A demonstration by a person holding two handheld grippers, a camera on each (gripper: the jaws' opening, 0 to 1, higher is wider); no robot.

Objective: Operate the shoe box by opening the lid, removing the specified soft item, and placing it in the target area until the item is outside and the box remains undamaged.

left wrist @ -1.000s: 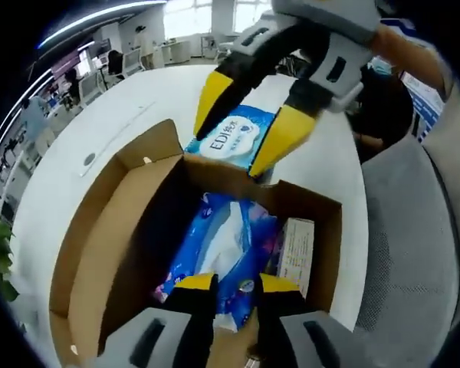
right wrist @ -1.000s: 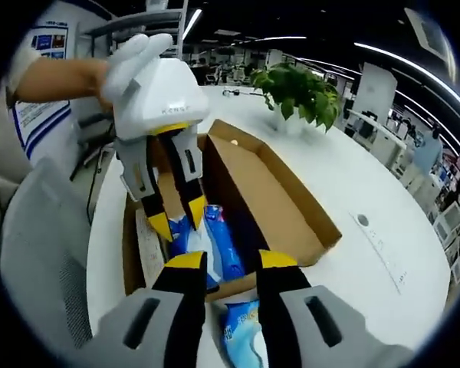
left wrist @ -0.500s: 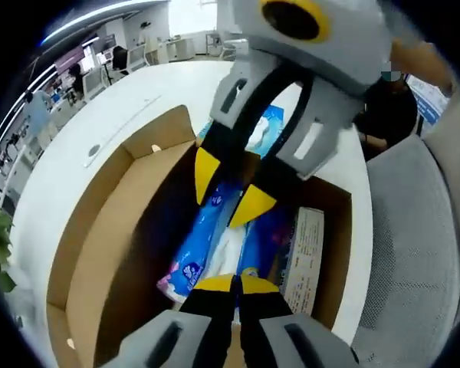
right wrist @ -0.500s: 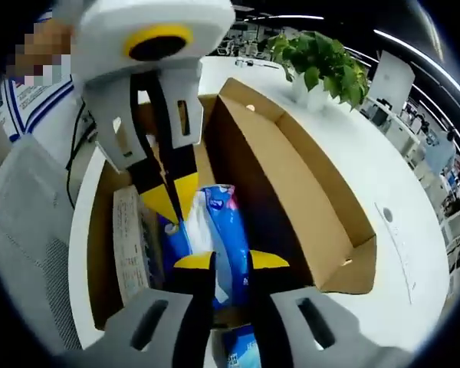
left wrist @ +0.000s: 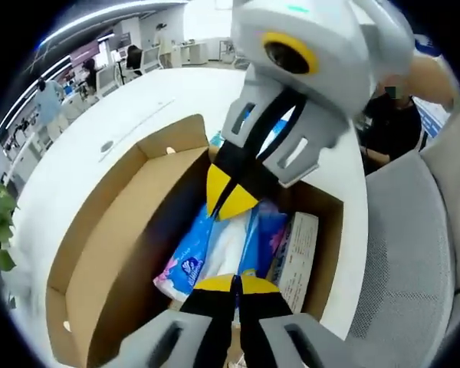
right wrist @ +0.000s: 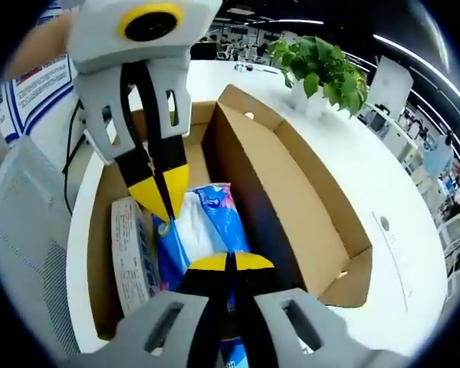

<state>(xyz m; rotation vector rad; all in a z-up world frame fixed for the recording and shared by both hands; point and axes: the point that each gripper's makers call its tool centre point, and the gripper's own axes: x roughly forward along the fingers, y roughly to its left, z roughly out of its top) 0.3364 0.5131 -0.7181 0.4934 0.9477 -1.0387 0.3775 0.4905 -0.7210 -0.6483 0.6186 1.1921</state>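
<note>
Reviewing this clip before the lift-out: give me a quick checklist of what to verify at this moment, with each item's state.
1. Lid of the shoe box open: ok, it lies flat beside the box.
2. Left gripper shut on the blue tissue pack: ok, jaws closed at one end.
3. Right gripper shut on the same pack: ok, at the opposite end.
4. Small white carton clear of both grips: ok, it lies beside the pack.
5. Box walls undamaged: cannot tell fully; the visible walls look intact.

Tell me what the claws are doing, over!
Left claw and right claw both shut on the blue tissue pack. Pack lies inside the open shoe box. White carton sits beside it.
</note>
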